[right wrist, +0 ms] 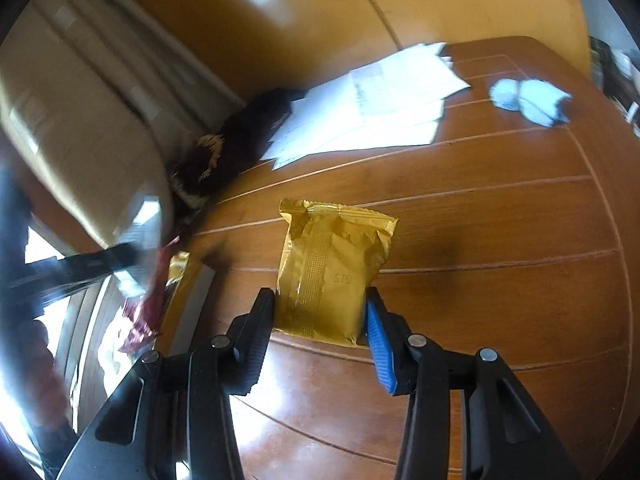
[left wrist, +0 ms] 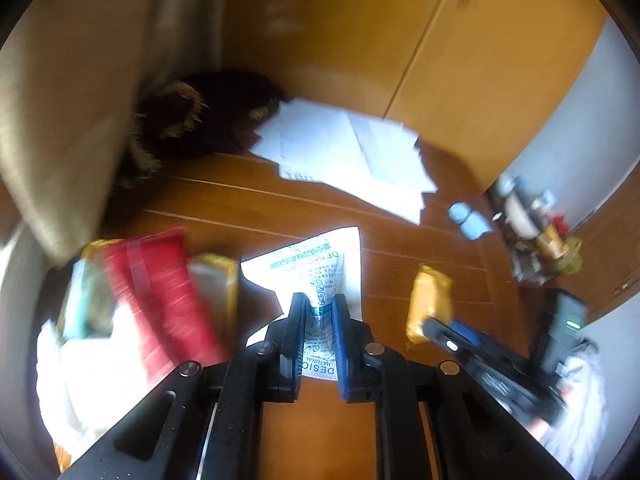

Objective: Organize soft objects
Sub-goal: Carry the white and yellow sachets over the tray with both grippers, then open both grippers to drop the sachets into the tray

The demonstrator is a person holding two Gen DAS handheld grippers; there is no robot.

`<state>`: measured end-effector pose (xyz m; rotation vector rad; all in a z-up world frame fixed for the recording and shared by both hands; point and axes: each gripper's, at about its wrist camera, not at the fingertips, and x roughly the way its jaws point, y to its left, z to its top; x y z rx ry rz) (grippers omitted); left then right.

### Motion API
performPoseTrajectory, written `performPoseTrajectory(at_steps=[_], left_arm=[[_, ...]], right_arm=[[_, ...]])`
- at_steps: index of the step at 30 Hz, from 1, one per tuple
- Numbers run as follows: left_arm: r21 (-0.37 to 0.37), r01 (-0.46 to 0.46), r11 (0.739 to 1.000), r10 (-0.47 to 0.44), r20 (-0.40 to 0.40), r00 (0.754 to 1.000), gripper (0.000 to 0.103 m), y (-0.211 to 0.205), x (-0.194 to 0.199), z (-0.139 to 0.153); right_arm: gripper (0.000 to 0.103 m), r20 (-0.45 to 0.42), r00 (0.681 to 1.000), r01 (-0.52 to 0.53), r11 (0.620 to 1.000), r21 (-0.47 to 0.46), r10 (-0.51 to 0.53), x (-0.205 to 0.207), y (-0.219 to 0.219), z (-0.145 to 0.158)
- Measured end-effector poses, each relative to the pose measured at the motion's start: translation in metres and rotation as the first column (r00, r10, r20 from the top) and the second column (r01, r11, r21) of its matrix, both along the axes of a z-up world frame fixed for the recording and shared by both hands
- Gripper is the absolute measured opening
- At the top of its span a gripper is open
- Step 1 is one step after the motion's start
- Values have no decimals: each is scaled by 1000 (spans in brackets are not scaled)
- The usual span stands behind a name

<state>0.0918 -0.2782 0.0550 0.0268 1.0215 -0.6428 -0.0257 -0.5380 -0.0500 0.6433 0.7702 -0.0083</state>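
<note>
At far left we see a blurred red packet (left wrist: 160, 300), seemingly in a box. Our left gripper (left wrist: 319, 308) pinches a white desiccant sachet (left wrist: 316, 272); our right gripper (right wrist: 320, 304) clasps a gold pouch (right wrist: 332, 268) on the table (right wrist: 500, 220).

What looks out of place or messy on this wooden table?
The loose white paper sheets lie fanned askew at the table's far side, partly overlapping a dark fuzzy item. Otherwise nothing is spilled; each gripper simply holds a packet.
</note>
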Motion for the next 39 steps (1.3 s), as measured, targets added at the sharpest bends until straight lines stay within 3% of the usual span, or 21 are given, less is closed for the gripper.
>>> performPoseTrajectory(at_steps=[3,6,12,20,27,34,39], left_arm=[[-75,-61,995,62,20,998,12,59,-17,19],[-91,-141,986,144,31,989,12,108,-29,27],[-109,-224,968,224,-15,975,11,165,-27,7],[-100,-191,977,184,-78,980,11,181,-35,-36],[-93,-165,982,157,-92,983,11,191,-32,-55],[-116,-133,984,122,-96,988,11,185,-23,-64],[-112,-107,988,100,-70,993,12,184,-26,-67]], right_arm=[[44,32,997,-75,997,-32,76,2,20,3],[44,64,985,-153,986,-67,158,2,45,13],[44,100,940,-315,943,-106,325,-3,118,46],[44,81,881,-444,873,-201,467,37,197,62],[44,21,863,-486,841,-238,505,87,232,55],[44,-56,870,-481,816,-321,491,121,262,43],[44,-105,876,-478,821,-313,470,138,269,26]])
